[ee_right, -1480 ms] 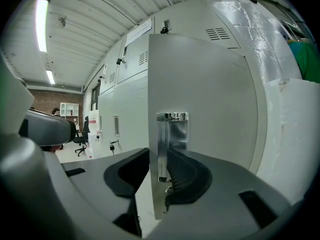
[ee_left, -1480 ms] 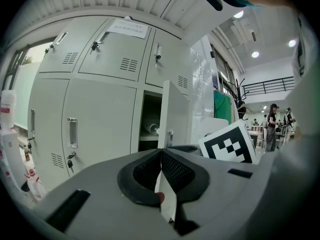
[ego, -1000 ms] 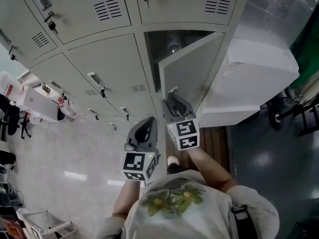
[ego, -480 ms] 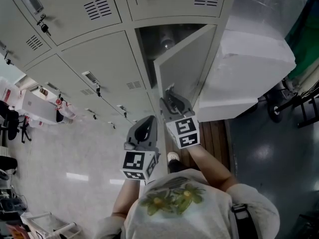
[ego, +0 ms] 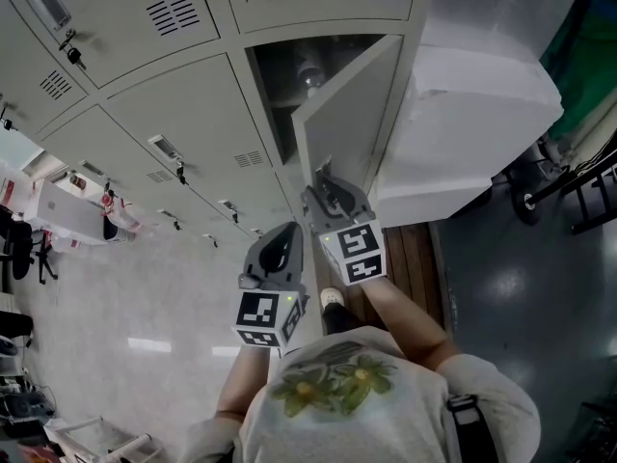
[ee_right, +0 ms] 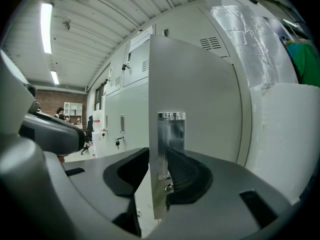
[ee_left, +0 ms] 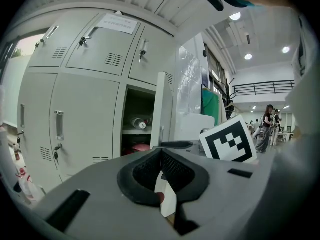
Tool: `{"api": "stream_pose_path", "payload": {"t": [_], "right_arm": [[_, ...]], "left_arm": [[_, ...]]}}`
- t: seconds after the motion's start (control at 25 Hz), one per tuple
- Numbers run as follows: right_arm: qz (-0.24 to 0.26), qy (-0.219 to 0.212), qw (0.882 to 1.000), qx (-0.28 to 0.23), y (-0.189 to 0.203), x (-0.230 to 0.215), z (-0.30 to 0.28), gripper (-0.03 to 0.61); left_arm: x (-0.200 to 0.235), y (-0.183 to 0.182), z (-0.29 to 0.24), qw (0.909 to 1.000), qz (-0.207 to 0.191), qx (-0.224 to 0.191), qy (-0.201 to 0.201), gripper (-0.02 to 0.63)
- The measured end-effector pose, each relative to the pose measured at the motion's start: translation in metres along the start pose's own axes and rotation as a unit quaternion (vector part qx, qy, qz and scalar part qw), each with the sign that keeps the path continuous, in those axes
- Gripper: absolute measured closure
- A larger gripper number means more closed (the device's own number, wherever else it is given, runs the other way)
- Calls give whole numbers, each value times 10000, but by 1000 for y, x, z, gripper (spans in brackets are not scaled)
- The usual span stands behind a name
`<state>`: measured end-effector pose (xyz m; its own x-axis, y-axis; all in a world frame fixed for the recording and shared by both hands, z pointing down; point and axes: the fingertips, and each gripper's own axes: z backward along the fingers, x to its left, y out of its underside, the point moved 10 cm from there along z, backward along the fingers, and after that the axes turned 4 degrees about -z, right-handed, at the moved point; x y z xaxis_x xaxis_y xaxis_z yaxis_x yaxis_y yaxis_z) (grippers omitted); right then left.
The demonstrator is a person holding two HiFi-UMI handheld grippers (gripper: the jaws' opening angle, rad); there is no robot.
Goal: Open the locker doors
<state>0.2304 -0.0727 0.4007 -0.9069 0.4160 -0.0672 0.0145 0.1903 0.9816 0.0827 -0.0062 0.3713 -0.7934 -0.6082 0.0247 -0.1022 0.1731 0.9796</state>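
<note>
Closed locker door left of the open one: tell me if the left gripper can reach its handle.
Probably yes: the left gripper, shut and empty, faces the lockers, and nothing stands between it and that handle.

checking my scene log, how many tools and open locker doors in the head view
open locker door: 1
tools: 2, left tool, right tool, jaws just eased wider, door's edge between them
total: 3

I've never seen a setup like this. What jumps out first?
A wall of grey lockers fills the upper left of the head view, with one locker door swung open in the middle. The right gripper has its fingers clamped on that door's edge by the metal handle, the left gripper shut and empty beside it.
</note>
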Motion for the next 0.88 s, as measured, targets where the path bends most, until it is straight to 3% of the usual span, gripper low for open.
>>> {"api": "stream_pose_path", "payload": {"t": [0.88], "right_arm": [[-244, 408, 9988, -100, 13, -8, 40, 446]], "left_arm": [[-30, 6, 24, 9997, -80, 19, 215, 584]]}}
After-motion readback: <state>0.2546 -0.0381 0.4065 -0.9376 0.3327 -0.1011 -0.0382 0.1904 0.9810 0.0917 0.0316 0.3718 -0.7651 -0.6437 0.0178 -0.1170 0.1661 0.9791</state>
